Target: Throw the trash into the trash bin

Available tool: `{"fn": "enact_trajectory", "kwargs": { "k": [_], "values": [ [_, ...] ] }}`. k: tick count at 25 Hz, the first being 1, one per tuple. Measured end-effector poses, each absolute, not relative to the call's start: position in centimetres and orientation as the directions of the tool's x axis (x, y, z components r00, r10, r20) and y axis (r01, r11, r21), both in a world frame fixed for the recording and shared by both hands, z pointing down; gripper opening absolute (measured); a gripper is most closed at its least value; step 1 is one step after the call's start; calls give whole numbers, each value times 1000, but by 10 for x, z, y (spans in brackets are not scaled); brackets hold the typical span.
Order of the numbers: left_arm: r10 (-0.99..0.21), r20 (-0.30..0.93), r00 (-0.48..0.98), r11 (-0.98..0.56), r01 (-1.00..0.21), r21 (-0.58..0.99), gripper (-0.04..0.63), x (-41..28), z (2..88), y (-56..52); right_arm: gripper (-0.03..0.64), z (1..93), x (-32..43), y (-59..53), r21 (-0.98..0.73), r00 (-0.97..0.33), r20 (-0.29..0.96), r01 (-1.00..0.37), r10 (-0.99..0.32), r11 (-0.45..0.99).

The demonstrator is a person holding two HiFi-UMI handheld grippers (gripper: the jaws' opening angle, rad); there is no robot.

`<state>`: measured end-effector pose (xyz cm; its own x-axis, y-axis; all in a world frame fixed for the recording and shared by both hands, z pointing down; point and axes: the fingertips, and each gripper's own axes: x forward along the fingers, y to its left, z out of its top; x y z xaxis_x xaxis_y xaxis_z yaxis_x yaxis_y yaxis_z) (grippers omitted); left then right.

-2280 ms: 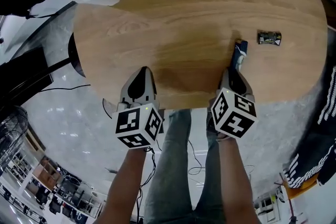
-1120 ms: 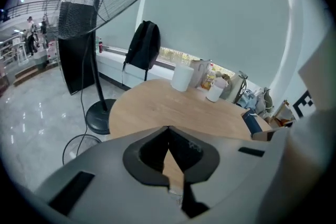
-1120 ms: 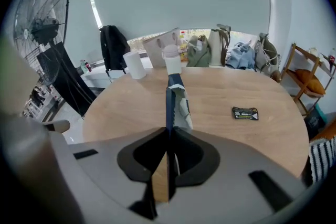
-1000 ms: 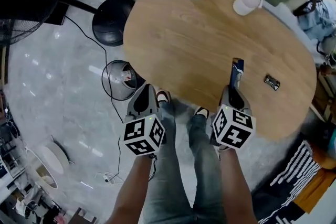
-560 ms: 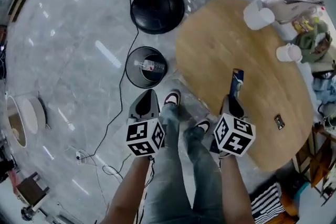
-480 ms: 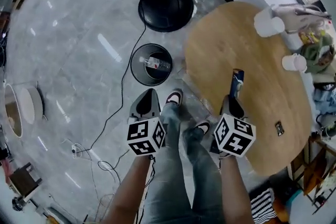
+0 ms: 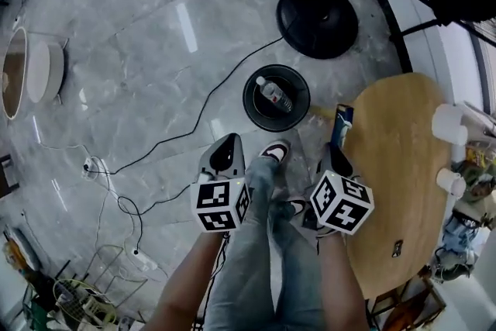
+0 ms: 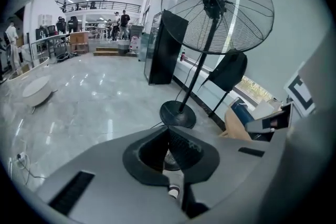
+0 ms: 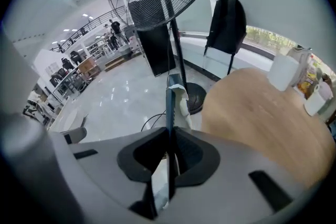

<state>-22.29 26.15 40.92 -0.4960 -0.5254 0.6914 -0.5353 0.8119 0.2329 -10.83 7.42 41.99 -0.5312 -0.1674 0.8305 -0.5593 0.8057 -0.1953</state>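
1. Far left, a white round thing [image 7: 39,72] lies on the grey floor, and a thin cable [image 7: 198,120] snakes across the tiles from there toward the middle.
2. My left gripper [image 7: 225,143] points down at the floor, just left of my shoes [image 7: 273,151]. Its jaws are closed tip to tip with nothing between them.
3. Ahead of that gripper, a little to its right, stands the trash bin [image 7: 246,98], round, black and open at the top. A clear bottle [image 7: 273,93] lies inside it.
4. Beyond the bin sits the round black fan base [image 7: 318,19]. In the left gripper view, the pole rises from it to a big wire fan head [image 8: 210,2].
5. My right gripper [image 7: 335,153] is clamped on the trash, a flat blue wrapper [image 7: 340,122]. The jaws pinch its lower end, and the rest sticks straight out past the tips.
6. The wrapper hangs in the air near the bin's right side. It is beside the bin rather than over the opening, and apart from the rim. In the head view it sits at the left edge of the wooden table [image 7: 395,167].
7. On the far right of the table stand two white cups [image 7: 450,124], and a small dark packet [image 7: 397,248] lies near the table's near end.
8. In the right gripper view, a black backpack [image 9: 227,23] hangs behind the table, right of the fan pole.
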Motion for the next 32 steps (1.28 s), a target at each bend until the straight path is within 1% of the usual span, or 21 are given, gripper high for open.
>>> {"fn": "enact_trajectory", "kwargs": {
  "k": [6,10,16,19,20,23,24,27,32],
  "values": [
    [-450,725,-522,867,-449,215,17,-255,443,307,44,471,-169,108,-227,-513,856,-485,-65,844],
    [-390,751,-533,906,-369,209,17,-275,479,333,46,514,-191,121,-234,-482,876,-459,-19,857],
    [-328,781,-531,935,-301,189,17,-292,516,350,51,564,-209,123,-247,-441,897,-455,25,855],
    [-320,792,-521,938,-294,186,17,-291,521,354,56,573,-211,126,-271,-435,899,-469,47,840],
    [-321,794,-517,937,-296,186,17,-292,521,354,70,574,-213,127,-286,-439,897,-477,57,831],
    [-331,794,-509,931,-312,188,17,-293,517,350,144,572,-217,127,-318,-462,884,-497,63,807],
    [-336,793,-508,929,-319,190,17,-294,516,348,154,571,-218,126,-320,-468,882,-502,59,803],
    [-353,787,-506,920,-340,195,17,-297,512,340,167,566,-216,121,-319,-477,878,-511,46,798],
    [-391,777,-494,896,-397,199,17,-296,509,324,166,557,-201,114,-312,-487,873,-533,17,786]
  ]
}}
